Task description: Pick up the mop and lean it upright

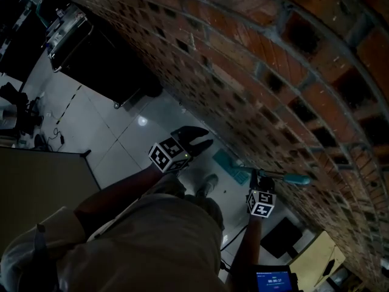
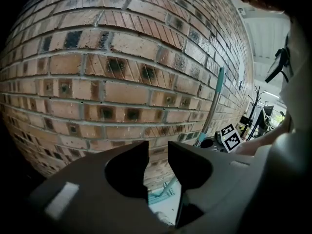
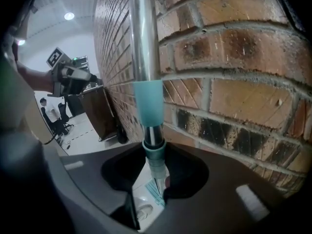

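The mop stands nearly upright against the brick wall. Its metal pole with a teal sleeve runs up between the jaws of my right gripper, which is shut on it. In the head view the right gripper holds the pole just below its teal handle end, and the teal mop head rests on the floor by the wall. My left gripper hovers apart to the left, open and empty. From the left gripper view the teal pole leans on the wall.
A dark cabinet stands against the wall further back, with a metal cart beside it. A grey partition is at the left. A screen device and a cardboard box sit low right. My shoe is near the mop head.
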`<state>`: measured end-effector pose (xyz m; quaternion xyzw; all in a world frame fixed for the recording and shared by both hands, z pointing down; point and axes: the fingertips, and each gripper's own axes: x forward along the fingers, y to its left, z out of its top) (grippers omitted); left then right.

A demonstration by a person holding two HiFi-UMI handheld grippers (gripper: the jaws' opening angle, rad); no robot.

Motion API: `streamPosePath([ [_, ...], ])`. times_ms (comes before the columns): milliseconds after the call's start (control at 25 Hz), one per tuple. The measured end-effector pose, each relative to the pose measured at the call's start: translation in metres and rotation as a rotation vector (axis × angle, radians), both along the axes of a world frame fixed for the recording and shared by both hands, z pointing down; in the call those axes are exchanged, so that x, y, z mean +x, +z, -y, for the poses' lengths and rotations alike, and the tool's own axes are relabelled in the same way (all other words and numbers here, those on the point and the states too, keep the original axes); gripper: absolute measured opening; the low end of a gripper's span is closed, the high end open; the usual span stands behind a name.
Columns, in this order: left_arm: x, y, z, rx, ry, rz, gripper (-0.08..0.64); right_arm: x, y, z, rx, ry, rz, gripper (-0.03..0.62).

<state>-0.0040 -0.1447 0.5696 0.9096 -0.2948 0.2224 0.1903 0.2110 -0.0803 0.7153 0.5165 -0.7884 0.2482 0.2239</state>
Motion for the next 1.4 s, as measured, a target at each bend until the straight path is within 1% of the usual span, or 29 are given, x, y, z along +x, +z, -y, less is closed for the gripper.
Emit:
streamPosePath([
  [160, -0.003, 0.004, 0.000, 0.003, -0.017, 0.007, 0.143, 0.002, 0.020, 0.001, -0.022, -0.005, -0.006, 0.126],
  [320, -0.006, 0.008, -0.001, 0.003, -0.036, 0.007, 0.143, -0.002, 0.024, 0.007, -0.028, -0.011, 0.003, 0.126],
  [480, -0.010, 0.011, -0.005, -0.004, -0.053, 0.009, 0.143, 0.000, 0.039, 0.009, -0.042, -0.025, -0.025, 0.126],
  [560, -0.011, 0.014, -0.007, -0.009, -0.060, 0.010, 0.143, -0.001, 0.047, 0.011, -0.050, -0.020, -0.015, 0.126],
  [760, -0.014, 0.023, -0.009, -0.023, -0.082, 0.025, 0.143, 0.003, 0.064, 0.014, -0.069, -0.011, -0.025, 0.126],
  [920, -0.009, 0.027, -0.009, -0.026, -0.086, 0.026, 0.141, 0.005, 0.072, 0.018, -0.074, 0.006, -0.025, 0.126],
  [1080, -0.008, 0.029, -0.009, -0.030, -0.095, 0.028, 0.141, 0.006, 0.089, 0.018, -0.087, -0.001, -0.019, 0.127],
  [1400, -0.016, 0.035, -0.015, -0.042, -0.118, 0.040, 0.140, 0.007, 0.115, 0.023, -0.119, -0.007, -0.054, 0.127],
])
